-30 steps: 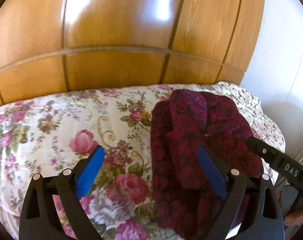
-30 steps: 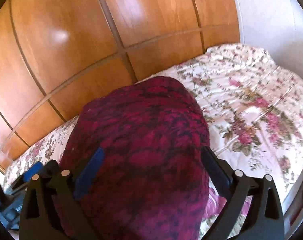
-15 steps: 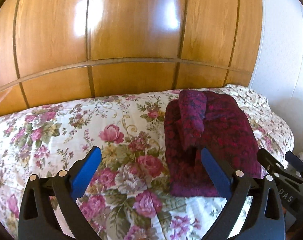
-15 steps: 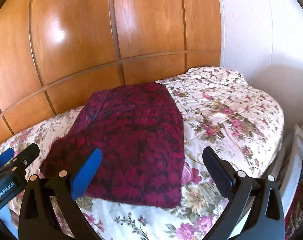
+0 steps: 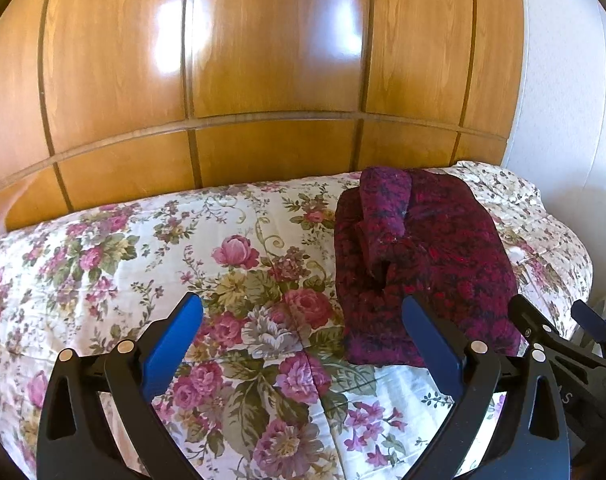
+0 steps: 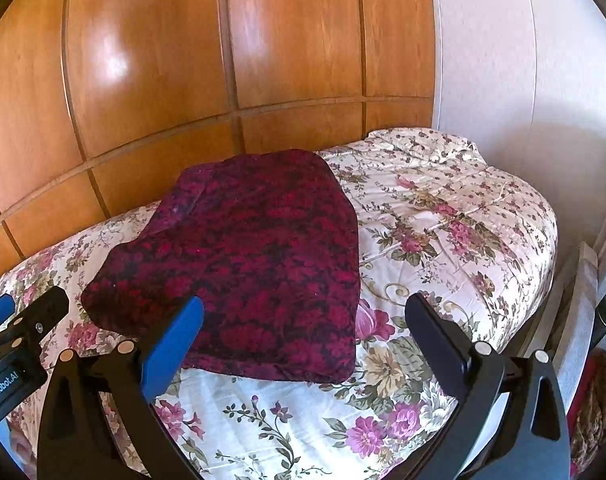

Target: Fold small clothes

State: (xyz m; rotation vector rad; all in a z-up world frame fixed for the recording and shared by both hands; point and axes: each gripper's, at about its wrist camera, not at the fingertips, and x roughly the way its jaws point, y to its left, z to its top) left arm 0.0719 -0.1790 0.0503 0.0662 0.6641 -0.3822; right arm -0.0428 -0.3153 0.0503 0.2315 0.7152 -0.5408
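Observation:
A dark red patterned garment (image 5: 423, 264) lies folded on the floral bedspread (image 5: 143, 264), with a sleeve laid over its left part. It fills the middle of the right wrist view (image 6: 255, 264). My left gripper (image 5: 303, 336) is open and empty, held above the bedspread to the left of the garment's near edge. My right gripper (image 6: 303, 336) is open and empty, held above the garment's near right corner. The right gripper also shows at the lower right of the left wrist view (image 5: 559, 336), and the left gripper shows at the left of the right wrist view (image 6: 11, 328).
A glossy wooden panelled wall (image 5: 263, 60) stands behind the bed. A white wall (image 6: 523, 60) is to the right. The bed's right edge (image 6: 543, 264) drops to a narrow gap with a white rail (image 6: 579, 320) and brown fabric (image 6: 595, 408) below.
Both grippers have drawn back and up from the garment, which now lies free on the bedspread and looks smaller. Both stay open.

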